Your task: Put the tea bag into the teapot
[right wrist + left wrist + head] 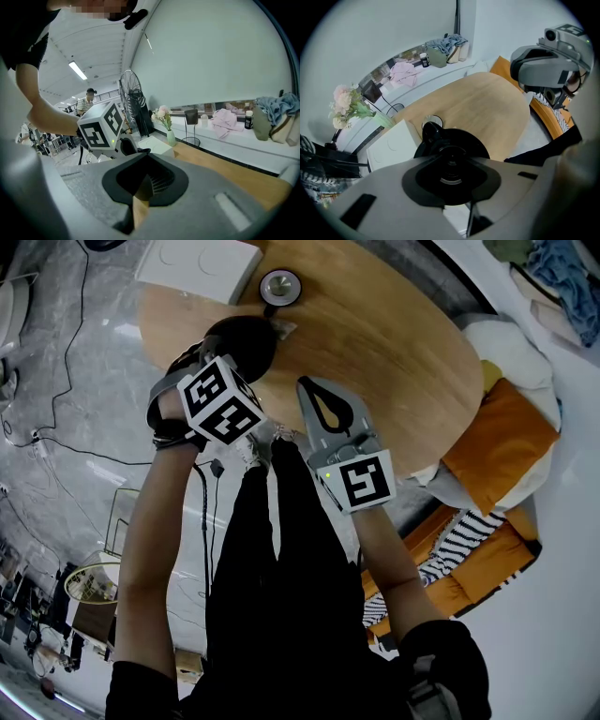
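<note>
Left gripper (234, 360) at upper left centre of the head view, pointing steeply down right over the black teapot (248, 338), marker cube on top. In the left gripper view the left gripper (452, 161) has its claw spread. The tips stand apart with the teapot (461, 140) and its round mouth showing in the gap, and the pads press on nothing.

The tea bag can't be made out in any view. There is a pale patch low in the gap between the claw halves, too unclear to name.

Right gripper (305, 382) sits mid-frame, just right of the teapot and apart from it. It is held over the near edge of the wooden table (394, 343). In its own view the right gripper (145, 157) has its claw pressed together at the tips, nothing pinched. The teapot (127, 145) is partly hidden behind the left cube.

A round metal disc (280, 285) lies on the table just above the teapot, and a white box (200, 263) sits at the top left edge. A vase of flowers (165, 123) stands beyond the box. Orange cushion (497, 442) at right.
</note>
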Motion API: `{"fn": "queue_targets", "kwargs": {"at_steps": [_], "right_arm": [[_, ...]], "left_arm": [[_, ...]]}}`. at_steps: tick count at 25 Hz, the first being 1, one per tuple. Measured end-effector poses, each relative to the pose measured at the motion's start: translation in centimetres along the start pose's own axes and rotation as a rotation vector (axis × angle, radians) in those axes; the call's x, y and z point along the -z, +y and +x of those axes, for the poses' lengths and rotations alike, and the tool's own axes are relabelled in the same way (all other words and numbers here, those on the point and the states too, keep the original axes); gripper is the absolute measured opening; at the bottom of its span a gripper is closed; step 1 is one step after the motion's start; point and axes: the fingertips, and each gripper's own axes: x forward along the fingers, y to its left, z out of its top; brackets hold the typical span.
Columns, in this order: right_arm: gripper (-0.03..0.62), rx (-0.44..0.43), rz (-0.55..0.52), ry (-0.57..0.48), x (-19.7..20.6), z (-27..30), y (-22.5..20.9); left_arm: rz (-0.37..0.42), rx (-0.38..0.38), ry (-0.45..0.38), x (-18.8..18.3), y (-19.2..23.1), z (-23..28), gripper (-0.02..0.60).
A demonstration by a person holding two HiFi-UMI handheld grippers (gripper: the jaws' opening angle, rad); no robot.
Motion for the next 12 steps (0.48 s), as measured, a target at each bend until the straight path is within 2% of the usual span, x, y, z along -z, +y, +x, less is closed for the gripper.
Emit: {"fn": "queue_targets", "kwargs": {"at_steps": [12], "right_arm": [[0.005,0.012,-0.014,0.015,0.06,-1.01,0.56]], "left_arm": [[0.016,-0.039,-0.029,0.27,0.61,-0.88,0.115]]}}
